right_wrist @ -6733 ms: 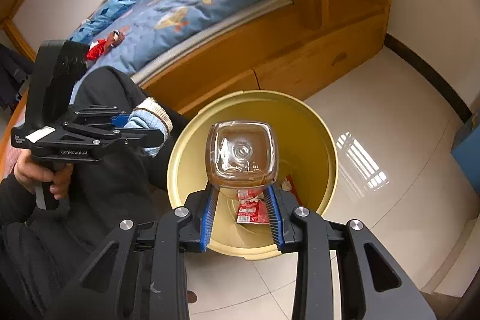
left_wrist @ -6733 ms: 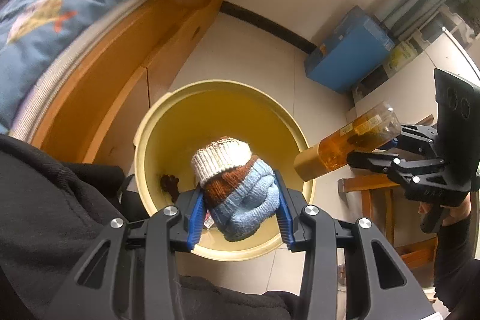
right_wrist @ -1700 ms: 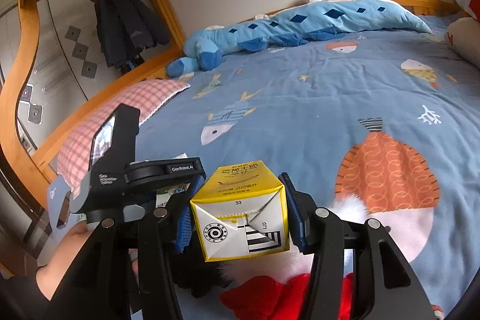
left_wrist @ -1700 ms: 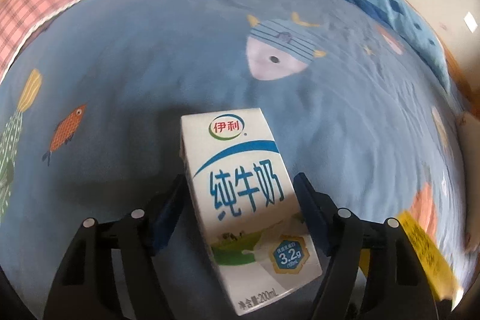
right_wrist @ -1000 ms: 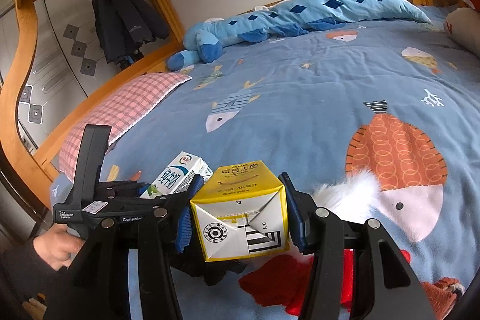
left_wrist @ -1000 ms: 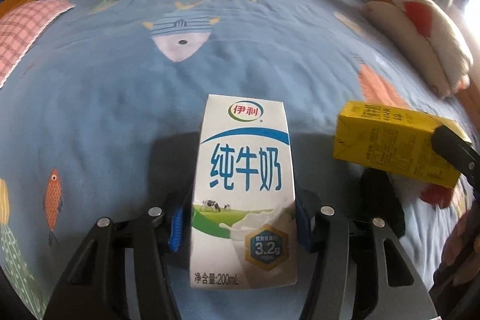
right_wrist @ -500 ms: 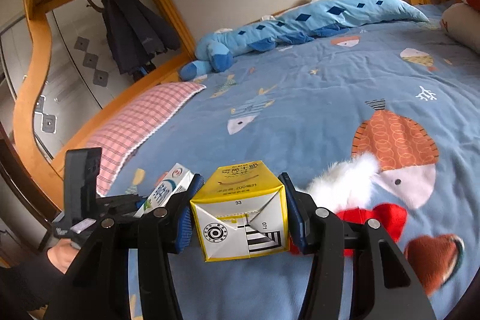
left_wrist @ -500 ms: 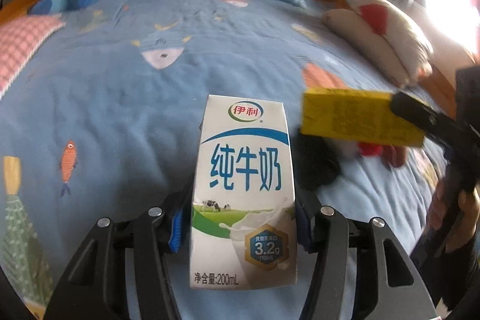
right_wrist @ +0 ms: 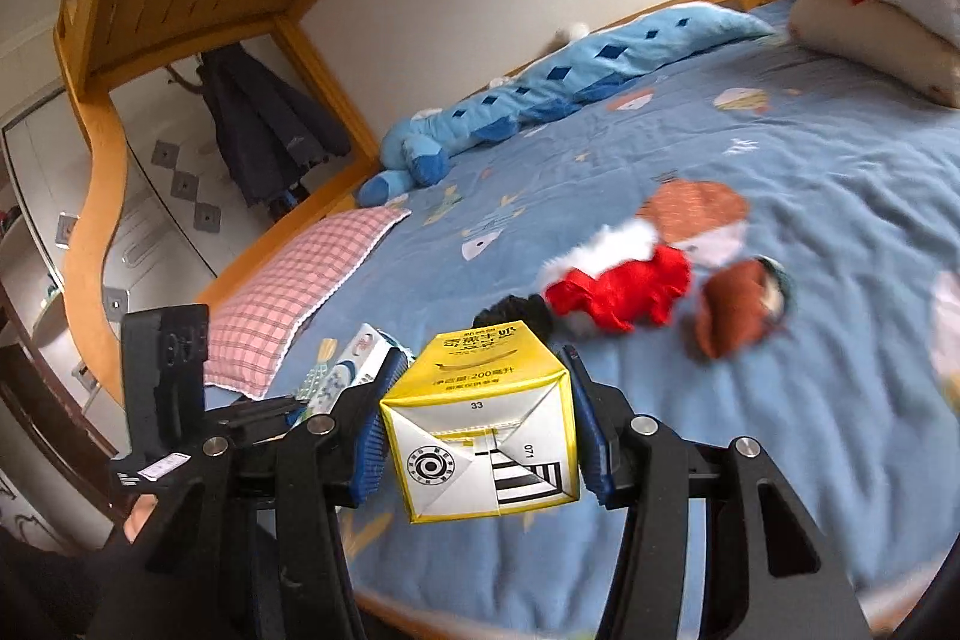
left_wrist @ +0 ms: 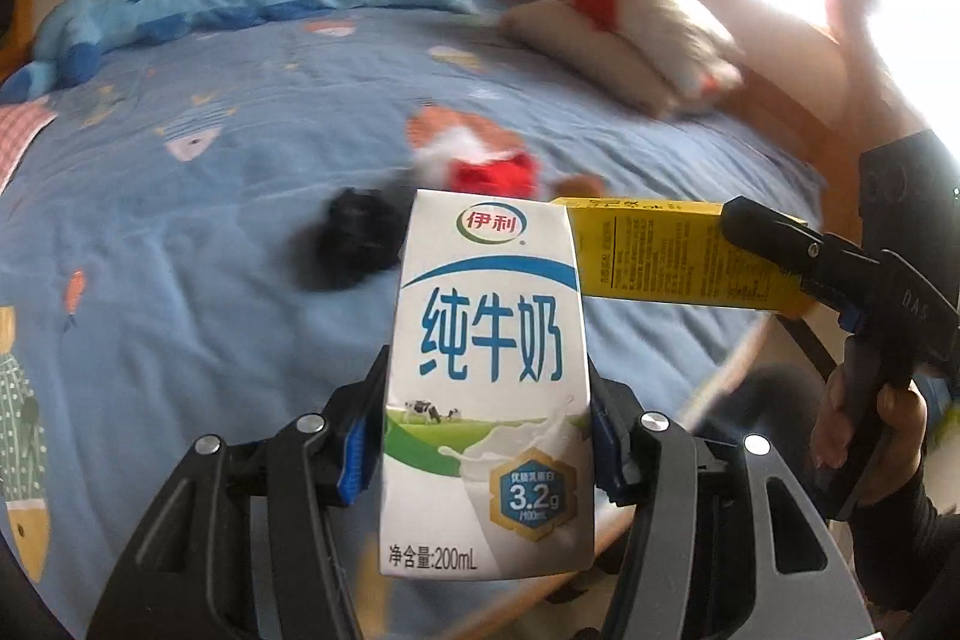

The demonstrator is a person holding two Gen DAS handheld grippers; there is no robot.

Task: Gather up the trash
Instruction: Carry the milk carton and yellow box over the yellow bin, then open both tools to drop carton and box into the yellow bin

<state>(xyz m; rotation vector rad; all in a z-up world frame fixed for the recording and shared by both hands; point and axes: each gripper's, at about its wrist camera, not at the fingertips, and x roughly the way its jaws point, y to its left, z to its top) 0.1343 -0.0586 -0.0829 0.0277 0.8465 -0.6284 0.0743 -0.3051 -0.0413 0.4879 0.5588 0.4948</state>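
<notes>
1. The left gripper [left_wrist: 483, 445] holds a white cardboard milk carton with blue lettering [left_wrist: 489, 376] upright; both blue pads press its side walls, so the jaws are clamped on it.
2. The right gripper [right_wrist: 477, 439] is likewise closed on a yellow rectangular drink carton [right_wrist: 480, 421], its folded end facing the camera.
3. Both cartons are lifted clear of the blue fish-print bedspread [left_wrist: 180, 232]; no bin shows in either view, so I judge the drop-off is yet to come.
4. Beyond the jaws, a crumpled black cloth [left_wrist: 354, 244], a red-and-white fluffy item [right_wrist: 618, 286] and a brown knitted piece [right_wrist: 741, 307] lie on the bedspread, possibly left to collect.
</notes>
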